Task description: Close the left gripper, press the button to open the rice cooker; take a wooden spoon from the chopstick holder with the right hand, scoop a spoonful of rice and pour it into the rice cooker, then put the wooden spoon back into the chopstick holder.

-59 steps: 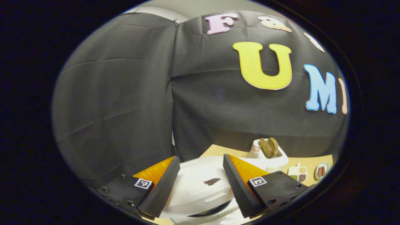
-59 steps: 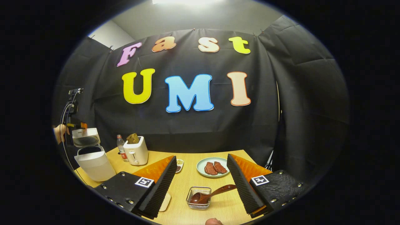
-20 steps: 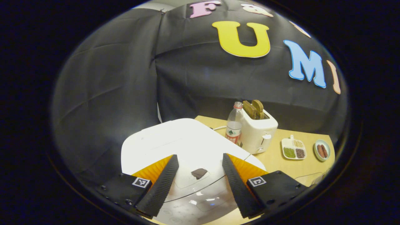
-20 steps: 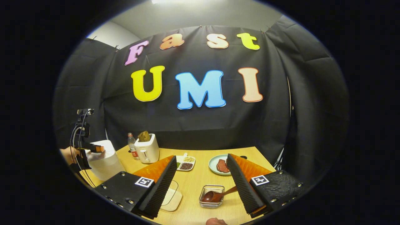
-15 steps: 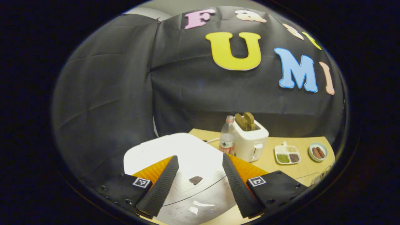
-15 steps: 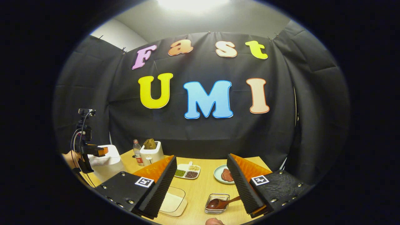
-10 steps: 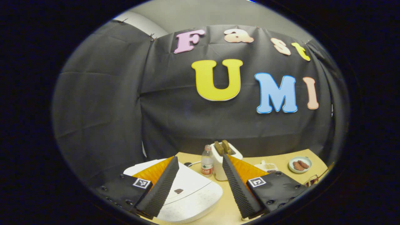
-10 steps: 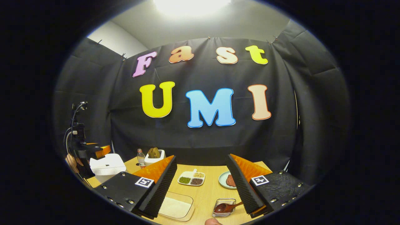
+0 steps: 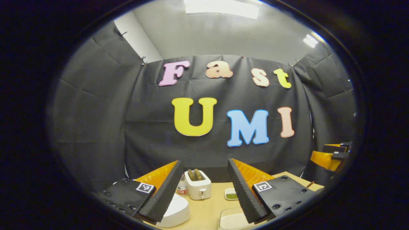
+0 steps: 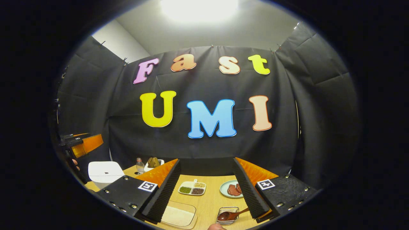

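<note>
The white rice cooker [image 10: 104, 172] stands at the table's left end with its lid down; it also shows low between my left fingers [image 9: 174, 212]. My left gripper [image 9: 204, 163] is open, held high and back from the cooker, and appears as orange fingers [image 10: 83, 144] above it. The brown wooden spoon [image 10: 230, 215] lies in the wire chopstick holder [image 10: 223, 219], its handle pointing toward my right finger. My right gripper [image 10: 206, 160] is open and empty, above and behind the holder. A clear container of rice [image 10: 178, 216] sits under my right gripper's left finger.
On the wooden table [image 10: 211, 198] are a white toaster [image 9: 198, 188], a water bottle [image 9: 182, 189], a divided dish of beans [image 10: 191, 188] and a plate of meat [image 10: 231, 189]. A fingertip [image 10: 217, 227] shows at the bottom edge.
The cooker lid, up three seconds ago, is down. My left gripper has lifted up and back off the lid. My right gripper has drawn back from the spoon holder. Both stay open.
</note>
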